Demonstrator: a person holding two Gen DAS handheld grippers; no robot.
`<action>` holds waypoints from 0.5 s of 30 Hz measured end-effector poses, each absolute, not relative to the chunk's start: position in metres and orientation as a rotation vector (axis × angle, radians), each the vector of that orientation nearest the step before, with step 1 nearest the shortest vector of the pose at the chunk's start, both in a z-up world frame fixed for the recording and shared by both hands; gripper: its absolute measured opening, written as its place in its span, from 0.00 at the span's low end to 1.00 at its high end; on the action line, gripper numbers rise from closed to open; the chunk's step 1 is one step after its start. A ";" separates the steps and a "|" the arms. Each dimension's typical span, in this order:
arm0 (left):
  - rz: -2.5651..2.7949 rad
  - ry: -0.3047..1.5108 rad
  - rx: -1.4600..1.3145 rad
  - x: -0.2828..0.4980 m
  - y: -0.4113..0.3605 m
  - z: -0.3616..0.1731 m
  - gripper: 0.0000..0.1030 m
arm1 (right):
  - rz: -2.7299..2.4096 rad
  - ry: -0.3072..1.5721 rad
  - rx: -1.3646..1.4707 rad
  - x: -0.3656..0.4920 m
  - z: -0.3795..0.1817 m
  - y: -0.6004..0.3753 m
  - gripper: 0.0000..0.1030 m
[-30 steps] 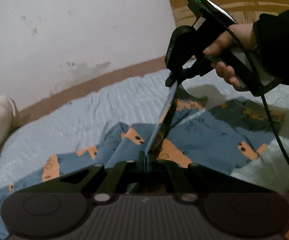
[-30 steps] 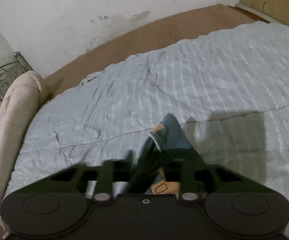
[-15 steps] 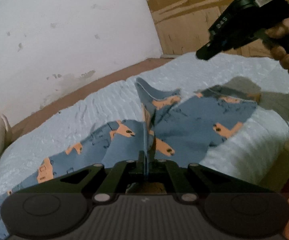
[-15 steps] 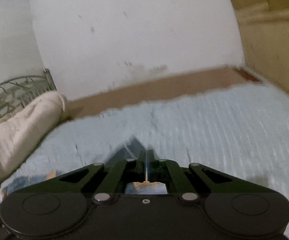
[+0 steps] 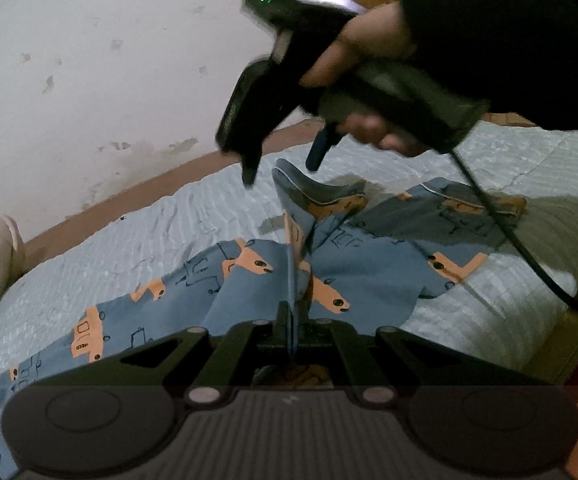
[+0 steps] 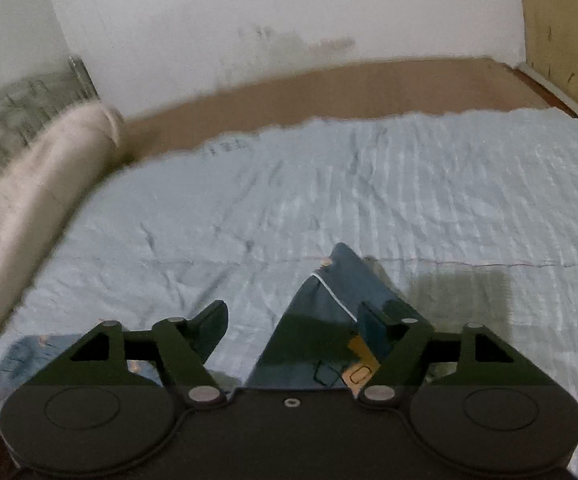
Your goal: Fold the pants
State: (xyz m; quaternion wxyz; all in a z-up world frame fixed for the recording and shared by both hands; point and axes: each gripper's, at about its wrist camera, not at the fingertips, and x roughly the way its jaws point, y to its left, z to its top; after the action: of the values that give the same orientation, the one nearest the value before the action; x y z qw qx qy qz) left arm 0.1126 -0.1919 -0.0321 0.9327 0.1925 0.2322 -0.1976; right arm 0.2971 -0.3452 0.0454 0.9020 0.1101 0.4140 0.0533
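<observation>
I have the blue cotton pants with orange truck prints [image 5: 249, 280] spread across the pale blue quilted bed cover [image 6: 429, 184], and they run as one long band from my lower left up toward the right edge of the bed in the left wrist view. My left hand-held gripper [image 5: 291, 320] is clamped shut on a raised ridge of that fabric roughly mid-length, so a thin upright fold stands straight ahead of its fingers.

My right hand-held gripper [image 5: 279, 172] hangs above the far end of that ridge, with its jaws spread apart and nothing between them. In the right wrist view a peaked corner of the fabric [image 6: 329, 300] with a pale piped edge rises between its two fingers, nearer the right finger [image 6: 373, 320]; I cannot tell whether it touches that finger.

The relation I am steering by is this: the peak lies just below and ahead of the right tool, while the pants' long axis runs crosswise to both tools. I judge the right side is the nearer one to that free corner, so it should be the one to drop and close on it. A cream bolster pillow [image 6: 29, 200] lies at the left, well apart.
</observation>
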 end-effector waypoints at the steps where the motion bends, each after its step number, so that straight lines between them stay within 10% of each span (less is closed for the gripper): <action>1: -0.404 0.473 0.393 0.112 -0.191 -0.032 0.00 | 0.090 0.895 0.197 0.305 0.040 -0.340 0.71; 3: -0.402 0.466 0.385 0.111 -0.190 -0.031 0.00 | 0.072 0.955 0.127 0.316 0.032 -0.331 0.64; 5: -0.401 0.458 0.376 0.111 -0.188 -0.029 0.00 | 0.056 0.993 0.106 0.318 0.024 -0.332 0.07; 6: -0.400 0.454 0.371 0.111 -0.187 -0.028 0.00 | 0.053 0.991 0.128 0.316 0.022 -0.338 0.01; 15: -0.422 0.419 0.342 0.108 -0.181 -0.019 0.00 | 0.054 0.609 0.332 0.198 0.069 -0.405 0.00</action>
State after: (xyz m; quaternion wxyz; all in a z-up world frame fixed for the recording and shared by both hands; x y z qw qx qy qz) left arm 0.1083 -0.1809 -0.0185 0.9417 0.1678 0.2052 -0.2071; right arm 0.1978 -0.4052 0.0691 0.9401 0.1627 0.2985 0.0264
